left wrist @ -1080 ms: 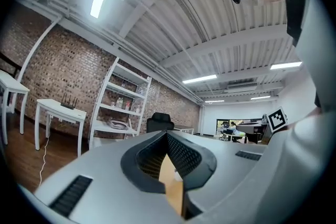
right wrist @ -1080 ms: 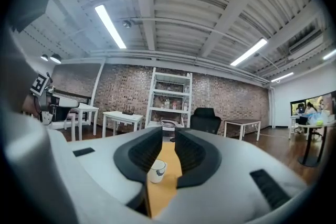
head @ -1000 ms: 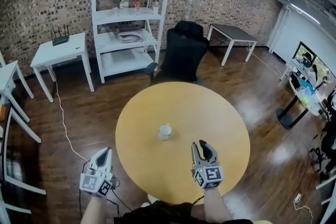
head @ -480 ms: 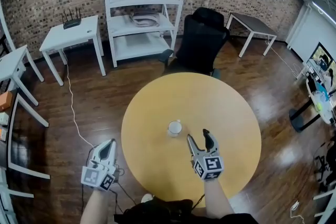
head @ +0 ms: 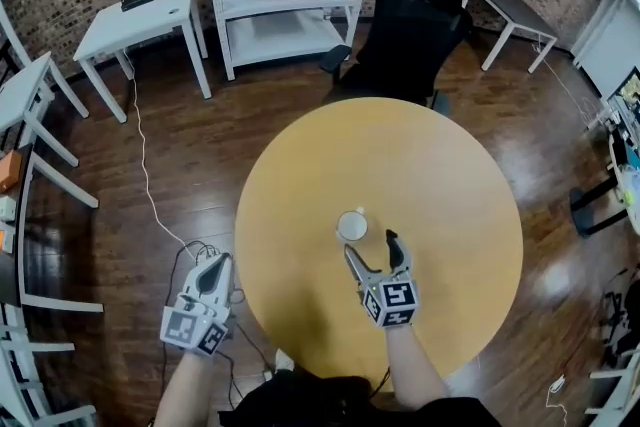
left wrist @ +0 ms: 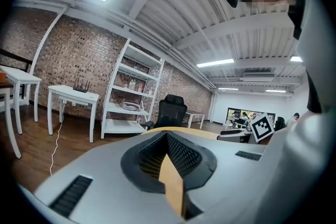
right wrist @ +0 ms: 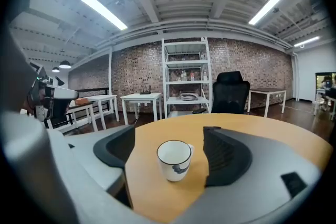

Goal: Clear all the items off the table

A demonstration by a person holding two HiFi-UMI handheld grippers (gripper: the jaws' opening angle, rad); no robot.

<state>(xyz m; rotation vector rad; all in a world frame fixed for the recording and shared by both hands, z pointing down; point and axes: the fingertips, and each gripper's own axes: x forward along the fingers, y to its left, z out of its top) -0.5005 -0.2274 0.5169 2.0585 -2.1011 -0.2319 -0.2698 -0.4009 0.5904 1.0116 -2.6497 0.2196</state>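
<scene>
Over the table (head: pixel 450 185), the right tongs (head: pixel 369 244), just opening and empty, face the white cup (head: pixel 352 225) just ahead; an off-centre approach could topple it. Left tongs (head: pixel 220 261) hang clenched, empty.

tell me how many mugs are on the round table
1: a white mug near the middle of the round table. Little of the top is hidden; another is unlikely.

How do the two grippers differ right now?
Right gripper: jaws have just been opening, apart, gripping nothing, white cup just ahead; left gripper: jaws together. The right gripper is over the round table; the left gripper hangs beside it. Both carry marker cubes.
</scene>
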